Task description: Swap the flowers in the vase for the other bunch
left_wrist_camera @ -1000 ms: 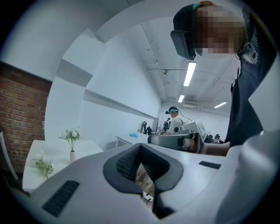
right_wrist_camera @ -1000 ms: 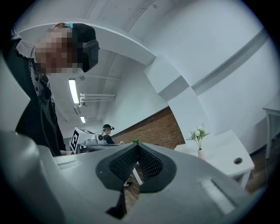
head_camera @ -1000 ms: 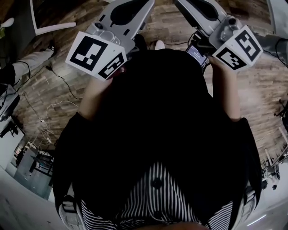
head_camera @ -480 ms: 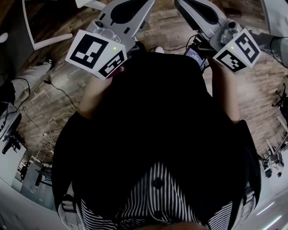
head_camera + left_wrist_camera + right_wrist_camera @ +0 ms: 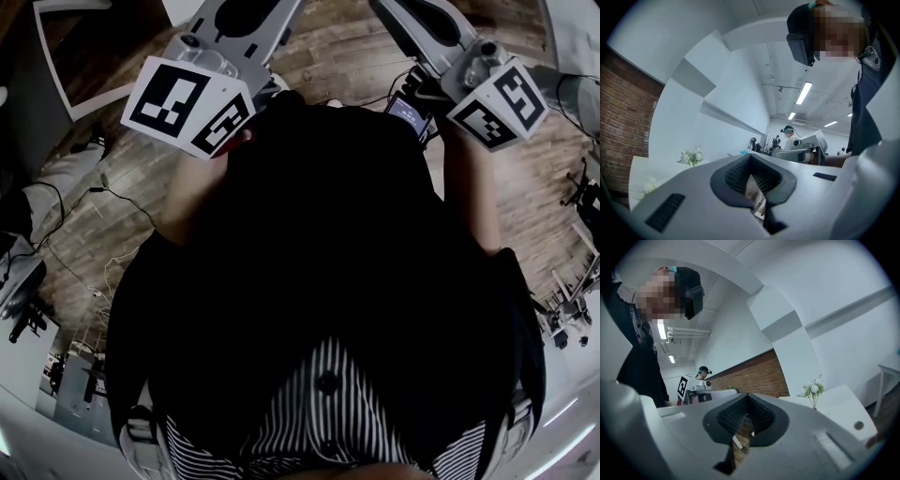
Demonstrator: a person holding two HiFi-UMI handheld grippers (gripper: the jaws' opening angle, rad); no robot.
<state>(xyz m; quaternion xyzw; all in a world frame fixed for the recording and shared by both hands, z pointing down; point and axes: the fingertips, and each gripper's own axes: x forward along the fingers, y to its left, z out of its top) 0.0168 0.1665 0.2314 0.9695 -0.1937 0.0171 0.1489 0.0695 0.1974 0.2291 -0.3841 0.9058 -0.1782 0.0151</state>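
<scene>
The left gripper [image 5: 750, 156] fills the lower half of its own view, its two dark ribbed pads brought together at the tips with nothing between them. Beyond it, to the left, a small bunch of white flowers [image 5: 692, 156] stands on a white table [image 5: 640, 171], well apart from the jaws. The stems drop behind the gripper's body, so whatever holds them is hidden. A brick wall [image 5: 623, 117] rises at the far left. The person holding the gripper leans in at the upper right, wearing a dark headset [image 5: 800, 35]. A second person [image 5: 789, 134] stands far down the white room.

In the right gripper view, the right gripper [image 5: 748, 397] is likewise closed, pads meeting at the tips and gripping nothing. White flowers [image 5: 813, 389] show to the right on a white tabletop [image 5: 843, 404], again well away from the jaws. Whether this is the same bunch cannot be told. A brick wall [image 5: 754, 373] runs behind, and the left gripper's marker cube [image 5: 683, 387] sits at the left.

The head view looks steeply down the person's dark top [image 5: 328, 253] and striped shirt [image 5: 328, 422]. Both grippers are held out in front over a wooden floor [image 5: 347, 56], their marker cubes at the upper left [image 5: 187, 101] and upper right [image 5: 497, 98]. No flowers appear here.
</scene>
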